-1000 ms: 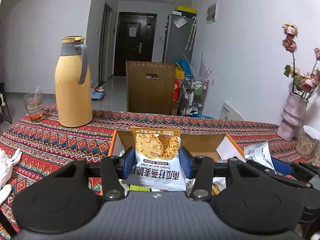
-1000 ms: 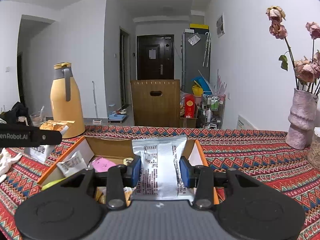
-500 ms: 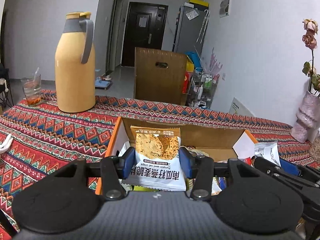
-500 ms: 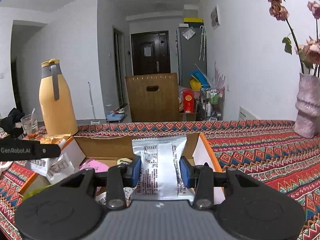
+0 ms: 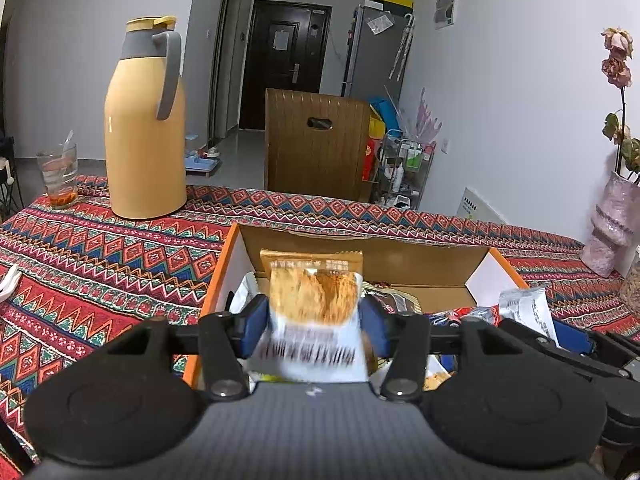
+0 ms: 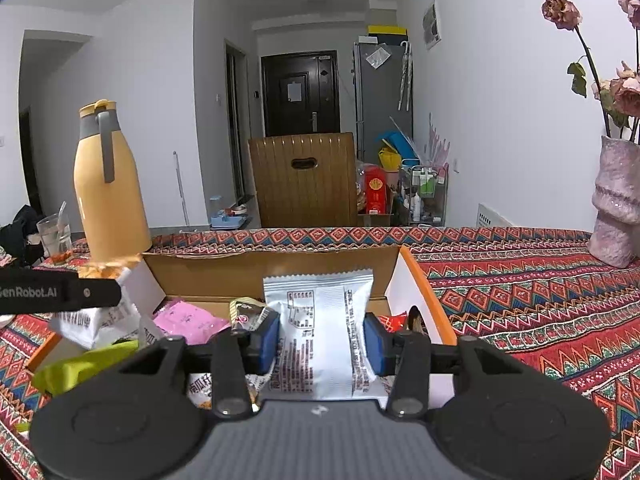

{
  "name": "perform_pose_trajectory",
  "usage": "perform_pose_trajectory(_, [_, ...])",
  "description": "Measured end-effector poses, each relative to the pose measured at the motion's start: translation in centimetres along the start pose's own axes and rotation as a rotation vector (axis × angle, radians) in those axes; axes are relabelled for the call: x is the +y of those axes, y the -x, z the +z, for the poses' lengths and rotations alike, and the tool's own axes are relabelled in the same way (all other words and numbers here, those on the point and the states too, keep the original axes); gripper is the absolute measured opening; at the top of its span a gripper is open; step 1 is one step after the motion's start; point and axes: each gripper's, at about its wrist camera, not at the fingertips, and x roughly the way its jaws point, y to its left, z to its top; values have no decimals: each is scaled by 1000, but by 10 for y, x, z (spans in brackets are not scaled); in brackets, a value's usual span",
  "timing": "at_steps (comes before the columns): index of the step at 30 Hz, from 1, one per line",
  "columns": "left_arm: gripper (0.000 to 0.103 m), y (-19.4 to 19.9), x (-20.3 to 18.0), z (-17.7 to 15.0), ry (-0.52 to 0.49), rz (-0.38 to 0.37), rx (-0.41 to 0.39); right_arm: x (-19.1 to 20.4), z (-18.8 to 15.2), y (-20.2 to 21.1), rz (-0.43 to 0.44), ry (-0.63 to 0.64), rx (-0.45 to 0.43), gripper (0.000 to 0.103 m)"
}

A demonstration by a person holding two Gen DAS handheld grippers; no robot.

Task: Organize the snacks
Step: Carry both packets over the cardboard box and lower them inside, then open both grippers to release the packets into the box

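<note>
The patterned tablecloth [image 6: 540,280] filled the scene, with the open cardboard box [image 6: 272,272] at its centre and a yellow thermos [image 5: 146,120] standing well back at ten o'clock from the box.

The box already held several packets, and both grippers hovered over its opening.

The left gripper [image 5: 316,324] had its jaws opening. The orange crisp packet [image 5: 314,312] was still between the pads, blurred as though slipping free.

The right gripper [image 6: 322,338] was also opening. The silver packet [image 6: 320,332] stood upright between its pads, over the box's right half, and the pads looked just clear of its sides.

The step in hand looked like dropping both packets into the box. To do it well, each hand should probably hold steady over the opening until its packet had fallen clear. The silver one sat near the orange rim at three o'clock, so a drift that way risked landing it on the cloth.
</note>
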Motion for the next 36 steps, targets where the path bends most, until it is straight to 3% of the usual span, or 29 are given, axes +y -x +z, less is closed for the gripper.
perform_pose_trajectory(1, [78,1,1,0,8,-1,-4,0,0,1,-4,0,-3,49])
perform_pose_trajectory(3, [98,5,5,1,31,7,-22,-1,0,3,-6,-6,-6,59])
perform_pose_trajectory(7, [103,11,11,2,62,37,-47,-5,-1,9,-23,-36,-25,103])
perform_pose_trajectory(25, [103,23,7,1,52,31,-53,-3,0,24,-35,-36,-32,103])
perform_pose_trajectory(36, [103,64,4,7,35,15,-104,-1,12,52,-33,-22,-77,103])
